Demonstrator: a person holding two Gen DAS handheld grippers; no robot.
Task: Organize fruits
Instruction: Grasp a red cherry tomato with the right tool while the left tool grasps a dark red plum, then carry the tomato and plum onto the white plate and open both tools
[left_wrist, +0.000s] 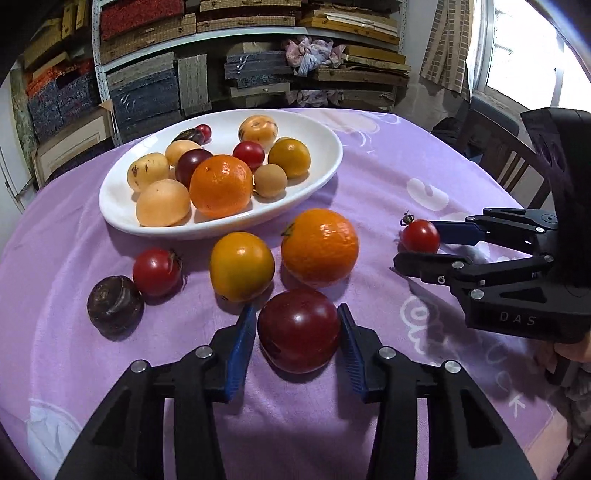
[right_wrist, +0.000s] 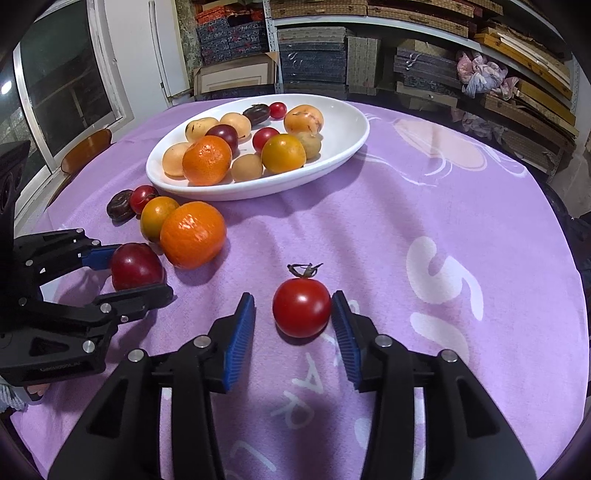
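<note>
- White oval plate (left_wrist: 325, 147) holds eleven fruits; six lie on the purple cloth (left_wrist: 369, 166).
- Left gripper (left_wrist: 297, 325) open around dark red plum (left_wrist: 299, 330).
- Right gripper (right_wrist: 293, 314) open around cherry tomato (right_wrist: 301, 307).

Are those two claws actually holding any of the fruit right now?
Neither yet. The left gripper brackets the dark red plum and the right gripper the cherry tomato, both jaws open around the fruits' sides.

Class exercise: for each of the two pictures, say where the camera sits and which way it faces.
Left wrist: on the left gripper, looking forward over a dark red fruit between its open jaws, toward the plate.
Right wrist: on the right gripper, facing a tomato between open jaws.
Shared: plate, orange, and each shows the other gripper.
</note>
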